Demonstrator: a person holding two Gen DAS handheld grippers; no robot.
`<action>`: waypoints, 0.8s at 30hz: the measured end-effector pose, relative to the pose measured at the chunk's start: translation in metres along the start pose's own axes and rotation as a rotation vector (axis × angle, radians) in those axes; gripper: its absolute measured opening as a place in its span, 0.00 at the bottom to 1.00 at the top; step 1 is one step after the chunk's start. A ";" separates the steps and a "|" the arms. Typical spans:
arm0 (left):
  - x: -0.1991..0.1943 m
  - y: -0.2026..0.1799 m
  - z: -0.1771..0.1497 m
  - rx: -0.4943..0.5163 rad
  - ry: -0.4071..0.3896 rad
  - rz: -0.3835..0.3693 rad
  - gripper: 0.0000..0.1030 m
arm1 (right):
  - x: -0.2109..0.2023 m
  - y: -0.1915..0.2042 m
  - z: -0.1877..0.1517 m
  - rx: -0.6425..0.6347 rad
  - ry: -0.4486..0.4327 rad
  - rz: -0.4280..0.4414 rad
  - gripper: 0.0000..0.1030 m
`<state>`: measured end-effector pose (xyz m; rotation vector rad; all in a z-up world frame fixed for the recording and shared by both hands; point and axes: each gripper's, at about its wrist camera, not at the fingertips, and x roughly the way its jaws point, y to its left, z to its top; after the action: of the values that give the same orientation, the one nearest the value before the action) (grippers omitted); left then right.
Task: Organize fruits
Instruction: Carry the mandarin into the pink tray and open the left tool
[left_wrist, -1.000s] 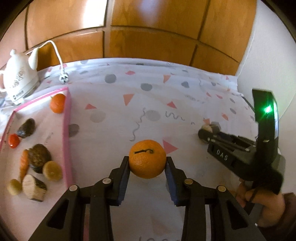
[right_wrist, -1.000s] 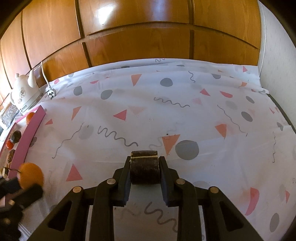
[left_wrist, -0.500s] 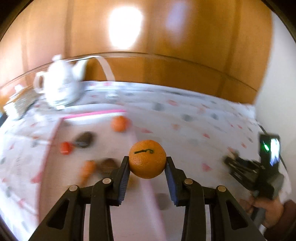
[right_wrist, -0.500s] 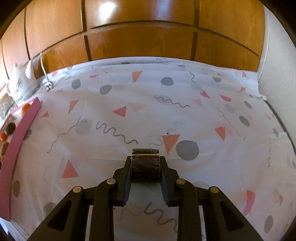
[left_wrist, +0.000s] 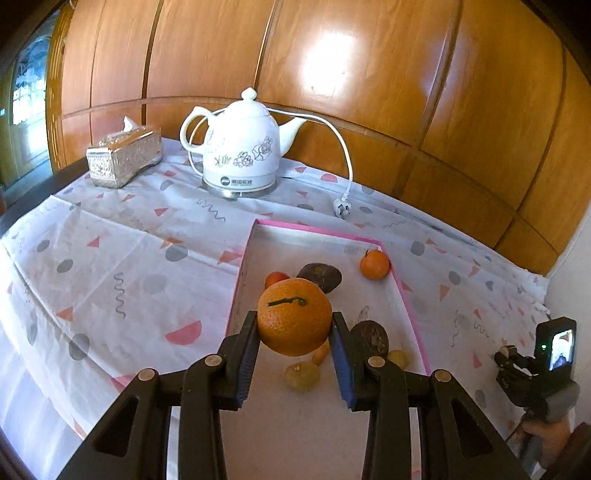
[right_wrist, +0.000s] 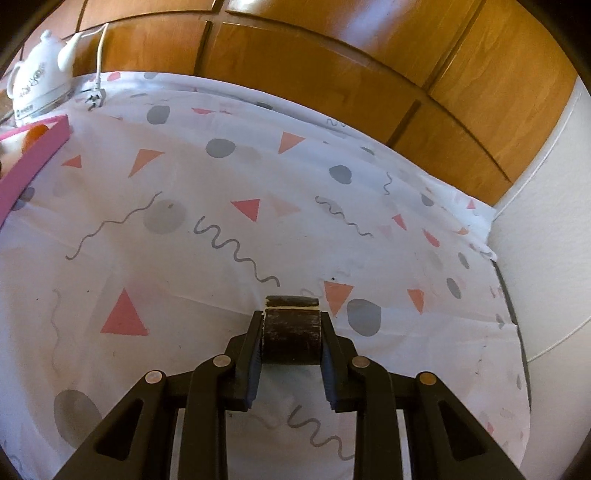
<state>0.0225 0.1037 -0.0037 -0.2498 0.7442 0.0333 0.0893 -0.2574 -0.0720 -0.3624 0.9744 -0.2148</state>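
Note:
My left gripper (left_wrist: 294, 325) is shut on a large orange (left_wrist: 294, 316) and holds it above the near part of a pink-rimmed white tray (left_wrist: 325, 232). Inside the tray lie a small orange (left_wrist: 374, 263), a red fruit (left_wrist: 276, 277), two dark brown pieces (left_wrist: 320, 275) and yellow-green fruits (left_wrist: 301, 376), some partly hidden behind the held orange. My right gripper (right_wrist: 291, 332) is shut on a dark brown block with a pale edge (right_wrist: 291, 330), over the patterned cloth. That gripper (left_wrist: 506, 360) also shows at the right edge of the left wrist view, held by a hand.
A white electric kettle (left_wrist: 242, 147) with its cord and plug (left_wrist: 341, 209) stands behind the tray, a silver tissue box (left_wrist: 123, 157) to its left. Wood panelling backs the table; a white wall (right_wrist: 546, 258) bounds the right. The tray's pink rim (right_wrist: 33, 157) appears far left in the right wrist view.
My left gripper has swung left with the orange, from over the bare cloth to over the tray; kettle and tissue box came into view. My right gripper shifted slightly and rolled, still holding the block.

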 end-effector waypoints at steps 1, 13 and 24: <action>0.000 0.001 -0.001 -0.004 0.002 -0.003 0.36 | 0.000 0.001 0.000 0.004 -0.001 -0.008 0.26; 0.007 0.018 -0.001 -0.101 0.047 0.014 0.36 | 0.000 -0.012 -0.010 0.104 -0.058 0.062 0.26; 0.048 -0.010 0.008 -0.038 0.106 0.086 0.38 | 0.004 -0.023 -0.015 0.177 -0.073 0.146 0.26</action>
<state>0.0646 0.0931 -0.0281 -0.2568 0.8598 0.1161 0.0788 -0.2828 -0.0731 -0.1352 0.8984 -0.1523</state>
